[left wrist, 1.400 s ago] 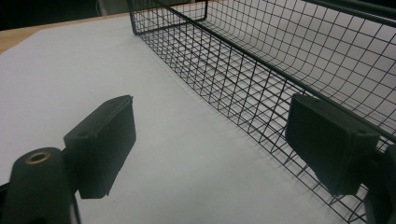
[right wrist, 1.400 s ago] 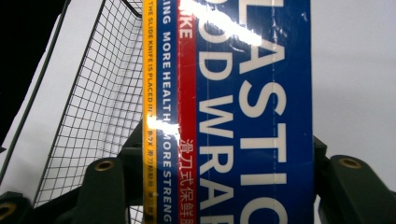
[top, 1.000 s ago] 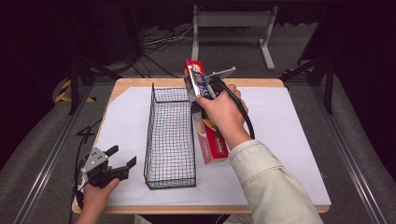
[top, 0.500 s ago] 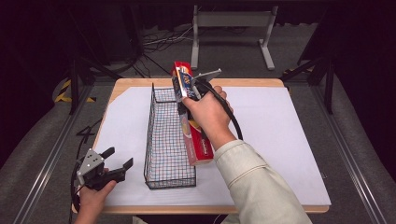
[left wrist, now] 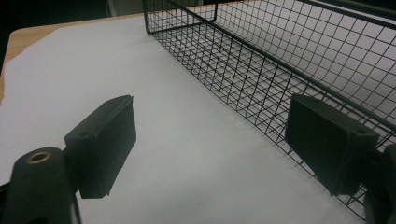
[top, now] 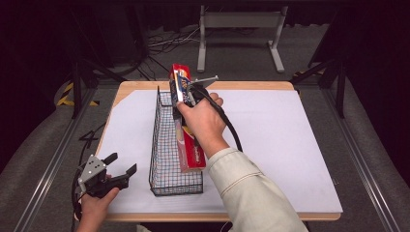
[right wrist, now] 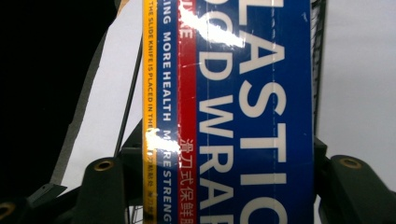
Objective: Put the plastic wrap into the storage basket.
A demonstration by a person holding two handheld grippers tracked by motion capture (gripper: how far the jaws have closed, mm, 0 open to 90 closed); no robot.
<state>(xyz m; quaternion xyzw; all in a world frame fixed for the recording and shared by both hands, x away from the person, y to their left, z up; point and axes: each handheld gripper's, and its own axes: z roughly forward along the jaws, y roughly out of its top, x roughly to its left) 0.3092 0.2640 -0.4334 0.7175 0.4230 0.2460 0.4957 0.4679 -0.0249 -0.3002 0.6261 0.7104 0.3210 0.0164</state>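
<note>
The plastic wrap box (top: 186, 130) hangs tilted over the right long wall of the wire basket (top: 169, 181), its far end raised above the basket's far right corner, its near end low against the outside of that wall, toward the middle of the tabletop. The right gripper (top: 186, 94) is clamped on the box's upper part; in the right gripper view the jaws press on both long faces of the box (right wrist: 233, 116).

Risk: the box appears to straddle the rim rather than clear it. If lowered as it stands, the near end would likely catch on the wall or land outside on the white sheet (top: 290, 145). The grip sits far from the box's middle, so the box could pivot between the pads. A push against the wall could shove or tip the light basket.

The left gripper (top: 116, 173) rests at the tabletop's near left corner, jaws apart and holding nothing, just beside the basket (left wrist: 280, 70) and not bracing it. Nothing else stands on the sheet.
</note>
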